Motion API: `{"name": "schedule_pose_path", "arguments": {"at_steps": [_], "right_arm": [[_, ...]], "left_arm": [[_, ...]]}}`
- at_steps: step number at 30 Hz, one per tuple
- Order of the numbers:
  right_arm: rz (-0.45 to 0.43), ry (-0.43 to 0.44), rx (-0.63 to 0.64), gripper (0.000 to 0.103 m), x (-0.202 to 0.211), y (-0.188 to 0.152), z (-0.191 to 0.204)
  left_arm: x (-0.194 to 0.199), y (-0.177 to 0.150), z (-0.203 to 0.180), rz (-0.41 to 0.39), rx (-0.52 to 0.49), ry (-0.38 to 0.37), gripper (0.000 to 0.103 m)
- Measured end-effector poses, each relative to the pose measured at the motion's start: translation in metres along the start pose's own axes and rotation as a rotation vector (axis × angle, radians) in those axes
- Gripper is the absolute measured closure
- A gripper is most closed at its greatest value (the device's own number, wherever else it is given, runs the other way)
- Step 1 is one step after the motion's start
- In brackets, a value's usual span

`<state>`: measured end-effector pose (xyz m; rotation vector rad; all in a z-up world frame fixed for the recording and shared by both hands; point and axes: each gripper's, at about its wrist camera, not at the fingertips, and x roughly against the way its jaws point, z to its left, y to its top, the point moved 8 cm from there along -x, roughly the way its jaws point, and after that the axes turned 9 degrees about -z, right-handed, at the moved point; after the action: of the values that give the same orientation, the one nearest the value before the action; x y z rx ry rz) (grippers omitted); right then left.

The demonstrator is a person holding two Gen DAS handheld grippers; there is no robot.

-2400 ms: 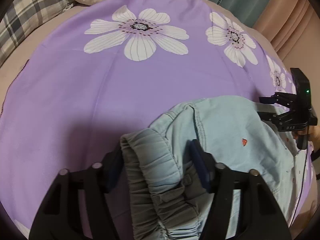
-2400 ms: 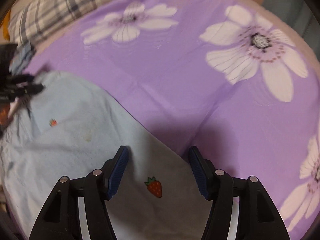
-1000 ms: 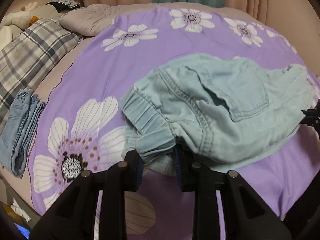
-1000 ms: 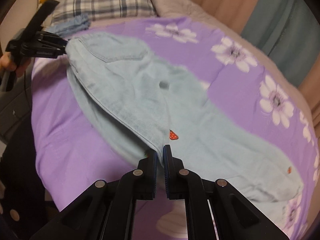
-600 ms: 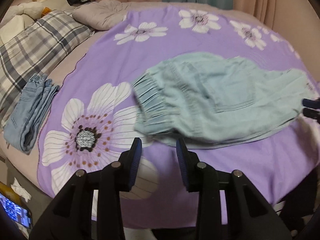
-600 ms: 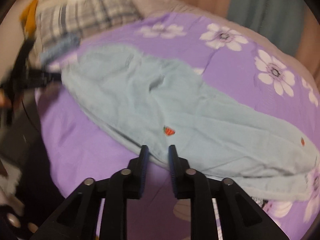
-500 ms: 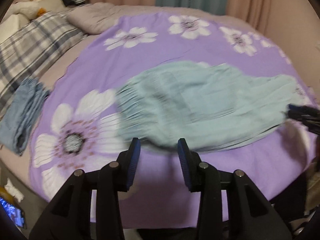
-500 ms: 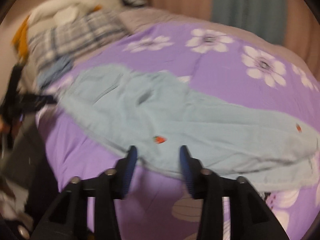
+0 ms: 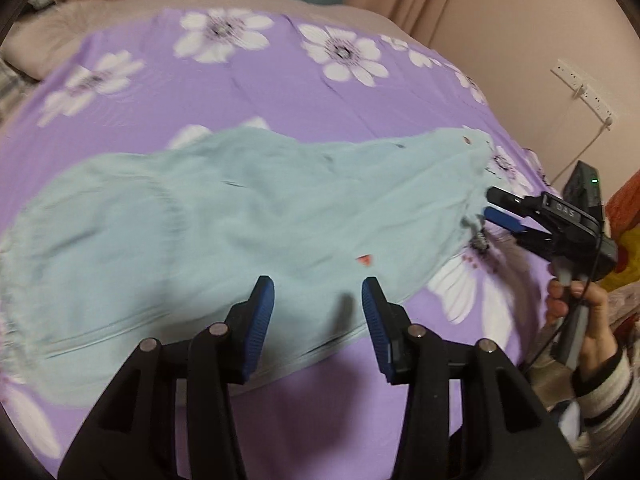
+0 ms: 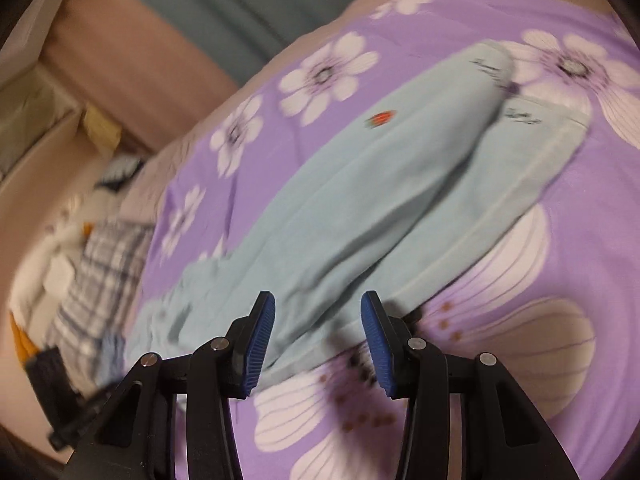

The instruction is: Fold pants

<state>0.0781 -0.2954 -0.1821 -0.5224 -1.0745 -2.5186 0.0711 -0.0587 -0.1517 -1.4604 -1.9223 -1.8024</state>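
Two open grippers hang over a bed, nothing between their blue-padded fingers (image 9: pixel 260 316). The left gripper (image 9: pixel 318 312) hovers just above the near edge of the pants (image 9: pixel 224 224), which lie lengthwise across the purple flowered bedspread (image 9: pixel 280 92), elastic waistband at the left, leg ends at the right. The right gripper (image 10: pixel 318 334), fingers likewise spread and empty, sits near the leg ends, seen at the far right of the left wrist view (image 9: pixel 494 204).

The pants (image 10: pixel 360 200) are pale blue, soft denim-like cloth, one leg lapped over the other, a small red strawberry patch (image 10: pixel 380 118) on the upper leg; the hems appear frayed, though motion blur leaves that unsure.

The step in hand looks like regrasping for the next fold. To do it well, each gripper should pinch through both layers at a firm edge, waistband and hems, lift evenly, and carry one end over the other so the limp cloth does not bunch or slide on the smooth bedspread.
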Motion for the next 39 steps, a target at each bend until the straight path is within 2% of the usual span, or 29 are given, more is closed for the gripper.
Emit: {"name": "schedule_pose_path", "arguments": {"at_steps": [2,5,9,12,14,17,19,21,22,23,24,25,26,28,29,30,31,32,33,34,36,37,39], "right_arm": [[0.010,0.034,-0.076,0.057,-0.006,0.004,-0.008],[0.060,0.068,-0.153,0.057,-0.022,0.001,-0.013],[0.112,0.121,-0.190,0.057,-0.041,-0.002,-0.010],[0.069,0.127,-0.255,0.057,-0.043,0.011,-0.014],[0.010,0.130,-0.278,0.057,-0.043,0.032,-0.011],[-0.028,0.128,-0.249,0.056,-0.049,0.068,0.006],[-0.032,0.085,-0.201,0.056,-0.056,0.092,0.019],[-0.050,-0.012,-0.119,0.050,-0.061,0.116,0.029],[-0.029,-0.086,-0.066,0.041,-0.064,0.125,0.030],[0.011,-0.166,-0.009,0.040,-0.069,0.134,0.031],[0.026,-0.201,0.024,0.040,-0.072,0.143,0.032],[0.039,-0.203,0.056,0.040,-0.075,0.154,0.037],[0.023,-0.170,0.074,0.040,-0.073,0.166,0.041],[-0.038,-0.101,0.107,0.037,-0.066,0.187,0.041],[-0.036,-0.115,0.147,0.029,-0.067,0.192,0.040],[-0.001,-0.166,0.193,0.029,-0.074,0.195,0.038],[0.023,-0.262,0.251,0.029,-0.080,0.201,0.029],[-0.002,-0.307,0.255,0.029,-0.080,0.209,0.026],[-0.042,-0.296,0.214,0.029,-0.074,0.216,0.022],[-0.086,-0.178,0.100,0.029,-0.066,0.219,0.019],[-0.081,0.003,-0.054,0.029,-0.059,0.209,0.012],[-0.072,0.020,-0.101,0.029,-0.054,0.195,0.001],[-0.075,-0.021,-0.112,0.029,-0.042,0.172,-0.019]], "left_arm": [[-0.010,0.000,-0.011,0.023,0.007,-0.028,0.058],[-0.025,0.003,-0.029,0.049,-0.039,-0.049,0.058],[-0.048,0.008,-0.030,0.072,-0.100,0.000,0.057],[-0.062,0.003,-0.011,0.125,-0.043,0.039,0.057],[-0.063,0.001,-0.002,0.135,-0.016,0.036,0.057],[-0.057,0.001,0.005,0.135,-0.010,0.032,0.056],[-0.056,0.000,0.007,0.137,-0.004,0.029,0.056],[-0.057,-0.002,0.009,0.144,0.002,0.026,0.056],[-0.057,-0.001,0.008,0.145,-0.001,0.027,0.056],[-0.058,-0.001,0.007,0.144,-0.006,0.028,0.056],[-0.058,-0.001,0.007,0.144,-0.008,0.029,0.056],[-0.059,-0.001,0.007,0.145,-0.006,0.029,0.056],[-0.059,-0.001,0.007,0.146,-0.004,0.028,0.056],[-0.063,0.002,0.008,0.148,-0.001,0.024,0.056],[-0.063,0.002,0.008,0.150,-0.001,0.023,0.056],[-0.063,0.002,0.008,0.151,-0.003,0.023,0.056],[-0.063,0.002,0.007,0.150,-0.006,0.024,0.056],[-0.064,0.002,0.008,0.149,-0.008,0.025,0.056],[-0.064,0.002,0.007,0.147,-0.011,0.026,0.055],[-0.065,0.002,0.007,0.145,-0.012,0.026,0.054],[-0.065,0.001,0.006,0.141,-0.024,0.024,0.053],[-0.065,0.001,0.006,0.140,-0.031,0.024,0.052],[-0.066,0.000,0.005,0.138,-0.049,0.024,0.051]]}}
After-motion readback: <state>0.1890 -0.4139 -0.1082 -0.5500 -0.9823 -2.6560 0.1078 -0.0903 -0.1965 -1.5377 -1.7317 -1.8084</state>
